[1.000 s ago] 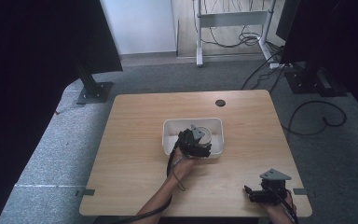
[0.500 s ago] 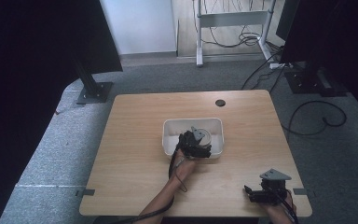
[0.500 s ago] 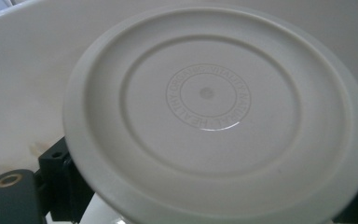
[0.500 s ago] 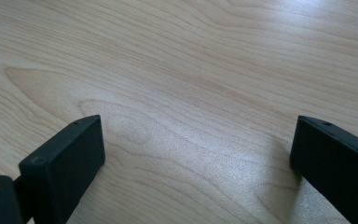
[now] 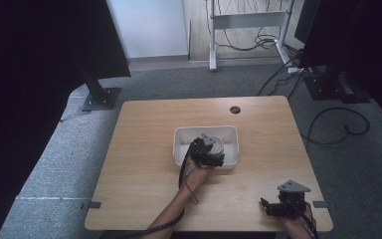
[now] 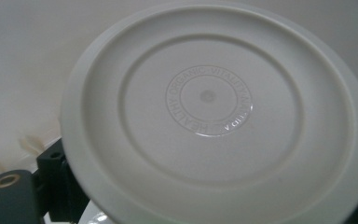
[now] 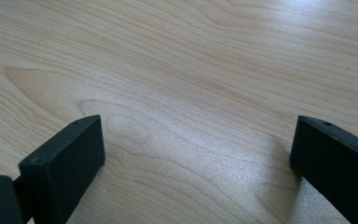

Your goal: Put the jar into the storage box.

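White lid (image 6: 214, 121) and white bin (image 5: 231, 137) — black jaws — pale wood-grain table (image 5: 144, 149).

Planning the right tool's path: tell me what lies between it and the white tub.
Only bare wood. In the high view, nothing sits on the table between the right tool and the white tub; the right gripper view shows plain tabletop too.

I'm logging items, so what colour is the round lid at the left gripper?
The round lid is plain white with faint embossed lettering, clearest in the left gripper view.

One tub (image 5: 231, 133); one lid (image 6: 214, 116) (round, white); two grippers (image 5: 205, 152) (image 5: 266, 208).
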The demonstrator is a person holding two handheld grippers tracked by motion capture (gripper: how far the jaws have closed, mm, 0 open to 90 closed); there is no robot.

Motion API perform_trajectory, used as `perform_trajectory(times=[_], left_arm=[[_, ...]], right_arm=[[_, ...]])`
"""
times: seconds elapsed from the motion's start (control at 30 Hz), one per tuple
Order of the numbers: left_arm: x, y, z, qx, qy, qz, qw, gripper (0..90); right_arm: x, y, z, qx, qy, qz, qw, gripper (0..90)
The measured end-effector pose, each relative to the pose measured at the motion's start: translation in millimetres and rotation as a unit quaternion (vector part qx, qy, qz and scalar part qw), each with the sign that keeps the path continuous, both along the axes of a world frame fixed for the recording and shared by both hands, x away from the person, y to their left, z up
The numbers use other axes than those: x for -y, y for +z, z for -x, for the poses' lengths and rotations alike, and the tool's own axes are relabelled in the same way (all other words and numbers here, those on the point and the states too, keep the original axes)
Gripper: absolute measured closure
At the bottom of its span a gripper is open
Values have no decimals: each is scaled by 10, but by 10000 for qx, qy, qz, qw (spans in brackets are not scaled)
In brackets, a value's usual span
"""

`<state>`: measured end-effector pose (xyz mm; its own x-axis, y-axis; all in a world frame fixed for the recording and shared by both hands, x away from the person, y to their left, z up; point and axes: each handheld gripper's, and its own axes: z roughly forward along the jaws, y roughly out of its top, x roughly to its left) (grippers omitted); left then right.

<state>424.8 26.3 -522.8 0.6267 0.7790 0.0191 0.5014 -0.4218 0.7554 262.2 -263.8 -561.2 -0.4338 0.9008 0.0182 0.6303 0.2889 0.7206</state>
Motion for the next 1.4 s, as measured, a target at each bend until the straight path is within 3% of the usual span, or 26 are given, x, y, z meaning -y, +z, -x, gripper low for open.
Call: perform_trajectory(times=[0.43,1.07,1.4], left_arm=[[-35,39,42,48,-98,141,9998,32],[-124,216,167,301,-324,44,9990,32],[-176,301,224,345,-391,137,9985,33]], right_arm=[[-1,1,1,-6,-6,-4,10000,28],[1,1,0,-6,4,0,10000,28],[0,0,0,-1,-1,-2,10000,28]])
